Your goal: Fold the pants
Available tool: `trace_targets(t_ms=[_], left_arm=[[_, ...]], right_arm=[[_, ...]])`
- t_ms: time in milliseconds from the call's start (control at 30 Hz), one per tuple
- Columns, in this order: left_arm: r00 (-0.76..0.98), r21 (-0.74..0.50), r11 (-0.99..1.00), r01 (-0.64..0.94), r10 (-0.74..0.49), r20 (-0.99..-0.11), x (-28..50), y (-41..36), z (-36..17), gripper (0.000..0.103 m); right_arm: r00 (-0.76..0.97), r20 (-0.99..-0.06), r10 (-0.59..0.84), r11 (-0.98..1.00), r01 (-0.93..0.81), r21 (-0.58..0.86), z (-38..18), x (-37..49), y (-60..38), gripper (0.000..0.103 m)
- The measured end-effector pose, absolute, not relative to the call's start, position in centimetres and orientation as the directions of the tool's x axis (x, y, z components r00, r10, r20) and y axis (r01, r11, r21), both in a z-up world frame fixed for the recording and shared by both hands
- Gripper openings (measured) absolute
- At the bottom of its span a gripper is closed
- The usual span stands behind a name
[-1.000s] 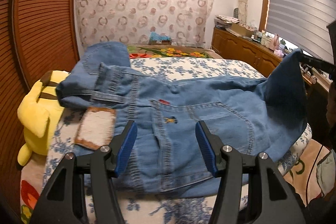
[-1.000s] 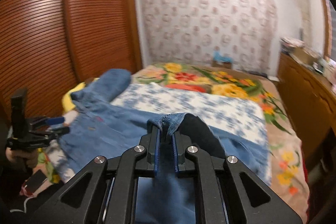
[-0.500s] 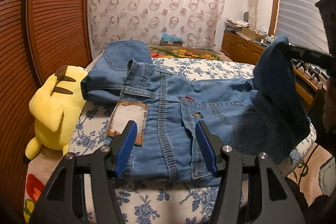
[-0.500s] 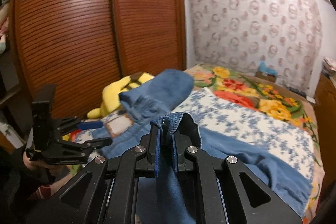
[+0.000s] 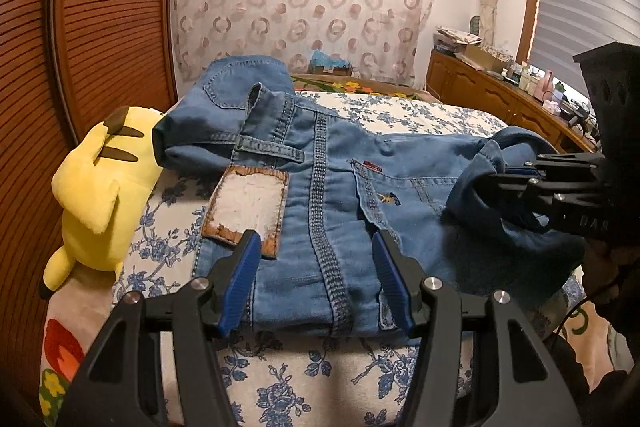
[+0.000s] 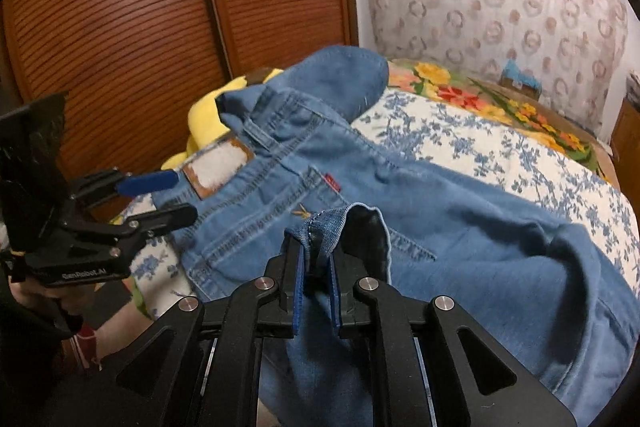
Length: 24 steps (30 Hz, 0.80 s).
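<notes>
Blue jeans (image 5: pixel 328 187) lie seat up across the bed, the waistband with its worn leather patch (image 5: pixel 248 207) at the near left. My left gripper (image 5: pixel 316 243) hovers open just above the waistband, with nothing pinched between its blue pads. My right gripper (image 6: pixel 316 251) is shut on the leg hem (image 6: pixel 332 223) and holds it low over the seat of the jeans (image 6: pixel 440 211), the leg doubled back beneath it. In the left wrist view the right gripper (image 5: pixel 504 175) comes in from the right with the folded denim. The right wrist view shows the left gripper (image 6: pixel 176 197) beside the patch (image 6: pixel 218 167).
A yellow plush toy (image 5: pixel 100 187) lies at the bed's left edge against slatted wooden wardrobe doors (image 5: pixel 100 27). The bed cover (image 5: pixel 320 379) has blue flowers. A wooden dresser (image 5: pixel 500 95) with clutter runs along the right wall. A person's hand (image 6: pixel 24 299) holds the left gripper.
My right gripper has carried the leg hem leftward and down, from high at the bed's right side to just over the seat. The left gripper has shifted slightly and stays open.
</notes>
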<state>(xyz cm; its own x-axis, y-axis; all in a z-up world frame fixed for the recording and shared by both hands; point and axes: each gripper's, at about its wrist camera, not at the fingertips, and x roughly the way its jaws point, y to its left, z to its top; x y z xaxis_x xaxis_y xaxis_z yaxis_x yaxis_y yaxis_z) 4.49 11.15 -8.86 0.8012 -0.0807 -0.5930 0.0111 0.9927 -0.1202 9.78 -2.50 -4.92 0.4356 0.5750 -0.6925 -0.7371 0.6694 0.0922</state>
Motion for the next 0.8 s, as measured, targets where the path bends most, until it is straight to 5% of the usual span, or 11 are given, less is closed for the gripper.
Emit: trace_targets(t_ms=[200,533,800], left_arm=[[0.799,-0.122,0.992,0.010,-0.081,-0.596,4.7,11.3,-9.0,0.057],[0.797,-0.122,0.992,0.043,-0.107,-0.595,4.8,10.2,-9.1,0.057],[0.787,-0.120,0.987,0.106,-0.157,-0.597,5.4,8.0,-8.8,0.057]], right_arm=[[0.452,-0.702,0.551,0.670,-0.741,0.050,-4.6,8.8,-2.1,0.015],[0.523,-0.642,0.561,0.690,-0.724,0.013,-0.5,6.7,-6.4,0.040],[0.598,-0.666,0.446,0.794,-0.608,-0.015,-1.4,8.1,-11.0,0.050]])
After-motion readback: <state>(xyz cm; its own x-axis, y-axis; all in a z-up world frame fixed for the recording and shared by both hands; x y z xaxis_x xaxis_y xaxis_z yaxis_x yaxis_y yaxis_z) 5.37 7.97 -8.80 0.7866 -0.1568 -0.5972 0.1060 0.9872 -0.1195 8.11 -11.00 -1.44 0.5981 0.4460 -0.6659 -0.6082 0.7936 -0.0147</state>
